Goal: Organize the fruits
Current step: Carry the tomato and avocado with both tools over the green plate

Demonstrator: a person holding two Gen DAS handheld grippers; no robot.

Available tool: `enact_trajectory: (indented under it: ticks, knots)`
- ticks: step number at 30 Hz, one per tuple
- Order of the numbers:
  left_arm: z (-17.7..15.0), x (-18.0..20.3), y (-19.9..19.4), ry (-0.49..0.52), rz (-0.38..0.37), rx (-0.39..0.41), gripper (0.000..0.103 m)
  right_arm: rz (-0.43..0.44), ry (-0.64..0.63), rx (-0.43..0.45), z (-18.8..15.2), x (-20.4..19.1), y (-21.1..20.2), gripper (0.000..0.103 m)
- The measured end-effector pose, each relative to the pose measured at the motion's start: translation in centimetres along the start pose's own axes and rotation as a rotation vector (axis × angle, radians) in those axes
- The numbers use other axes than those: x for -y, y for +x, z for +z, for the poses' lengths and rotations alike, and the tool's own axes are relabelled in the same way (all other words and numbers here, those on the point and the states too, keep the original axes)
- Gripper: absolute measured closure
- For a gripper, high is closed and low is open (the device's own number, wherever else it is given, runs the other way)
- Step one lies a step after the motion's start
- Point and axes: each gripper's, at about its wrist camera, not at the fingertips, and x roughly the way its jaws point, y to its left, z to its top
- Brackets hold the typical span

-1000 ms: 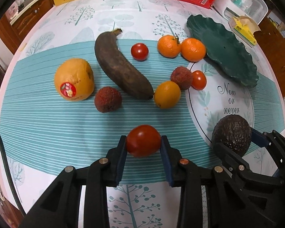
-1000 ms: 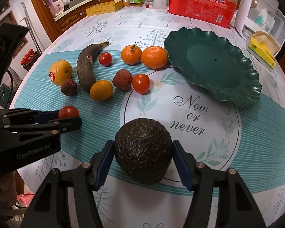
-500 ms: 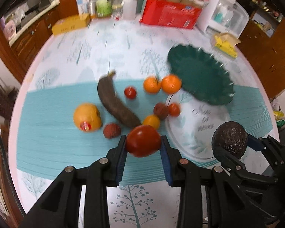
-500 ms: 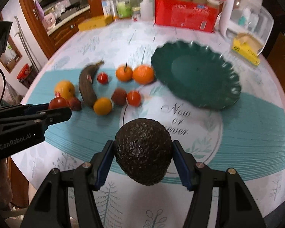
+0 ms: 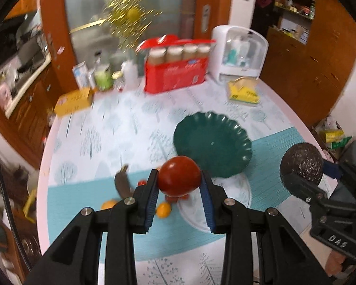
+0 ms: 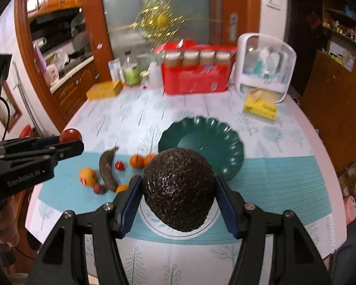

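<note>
My left gripper [image 5: 179, 187] is shut on a red tomato [image 5: 179, 176], held high above the table. My right gripper [image 6: 179, 197] is shut on a dark, bumpy avocado [image 6: 179, 189], also lifted well clear. Each gripper shows in the other's view: the avocado [image 5: 301, 165] at the right, the tomato [image 6: 70, 135] at the left. A dark green scalloped plate [image 6: 201, 142] lies below on the tablecloth, nothing on it. Left of the plate lie a brown banana [image 6: 107, 168], an orange with a sticker [image 6: 87, 177], two tangerines [image 6: 136, 161], small tomatoes and a lychee [image 6: 99, 188].
At the table's far edge stand a red box of jars [image 6: 194, 76], a white container [image 6: 264, 67], bottles, a yellow box [image 6: 104, 90] and a yellow packet [image 6: 261, 105]. Wooden cabinets surround the round table. A person's hand [image 6: 6, 223] holds the left gripper.
Both grippers have risen far above the table with their fruits still held. The table looks much smaller, and the view now tilts up to take in the back wall.
</note>
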Motion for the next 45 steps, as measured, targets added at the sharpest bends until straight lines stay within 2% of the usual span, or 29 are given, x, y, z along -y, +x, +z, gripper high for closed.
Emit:
enact_trajectory:
  ticks: [4, 11, 16, 20, 27, 38, 45]
  knots:
    - [3.0, 2.3, -0.6, 0.039, -0.043, 0.019, 0.070, -0.001, 0.033, 0.033, 2.3, 2.0, -1.9, 0.042]
    - [8.8, 5.0, -0.8, 0.063, -0.023, 0.068, 0.070, -0.062, 0.034, 0.126, 7.8, 5.2, -4.4, 0.042]
    - [12.8, 5.9, 0.9, 0.035, 0.009, 0.050, 0.070, -0.061, 0.030, 0.159, 11.7, 7.4, -4.6, 0.042]
    - [14.8, 5.9, 3.7, -0.002, 0.031, 0.018, 0.070, -0.059, 0.008, 0.146, 14.1, 8.8, -2.9, 0.042]
    - [15.2, 5.8, 11.5, -0.077, 0.054, -0.081, 0.070, -0.011, -0.024, 0.025, 14.7, 11.1, 4.6, 0.042]
    - [10.7, 6.7, 25.3, -0.061, 0.083, -0.269, 0.070, 0.040, -0.057, -0.294, 8.2, 12.1, 21.3, 0.042]
    - [8.1, 6.8, 31.8, -0.061, 0.101, -0.349, 0.070, 0.050, -0.089, -0.387, 5.4, 12.1, 26.7, 0.041]
